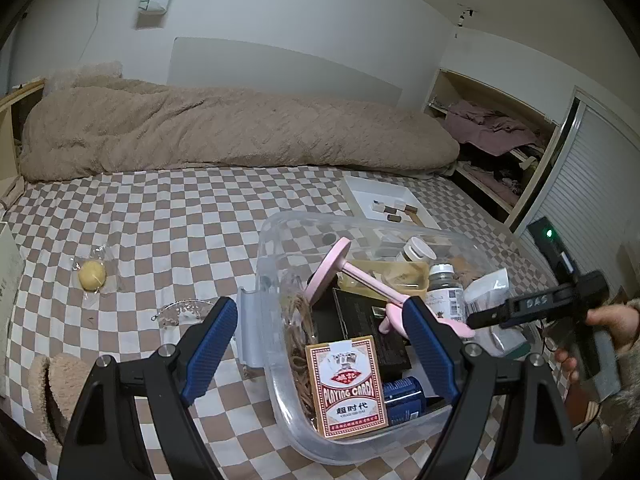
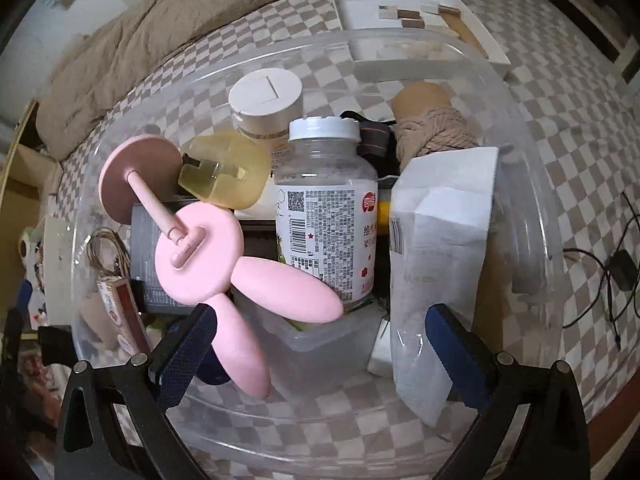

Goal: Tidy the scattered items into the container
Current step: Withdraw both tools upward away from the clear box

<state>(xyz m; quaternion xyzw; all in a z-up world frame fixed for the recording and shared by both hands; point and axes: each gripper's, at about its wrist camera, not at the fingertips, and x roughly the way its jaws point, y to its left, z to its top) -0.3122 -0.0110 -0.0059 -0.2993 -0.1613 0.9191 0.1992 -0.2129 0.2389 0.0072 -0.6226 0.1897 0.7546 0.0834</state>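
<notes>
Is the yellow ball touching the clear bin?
Apart. The left wrist view shows the yellow ball well left of the clear bin, with bare checkered sheet between.

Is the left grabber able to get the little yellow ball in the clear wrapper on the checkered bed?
Probably yes. The yellow ball in its clear wrapper lies alone on the checkered sheet, with nothing covering it. The left gripper is open and empty, though it points at the clear plastic tub, so it must swing left.

I read this as home bedroom: bed with brown-white checkered sheet (image 1: 160, 208), rumpled beige fleece blanket (image 1: 224, 136) along wall, open closet shelves (image 1: 492, 140) stuffed with clothes, louvered door (image 1: 592, 184) beside them.
</notes>
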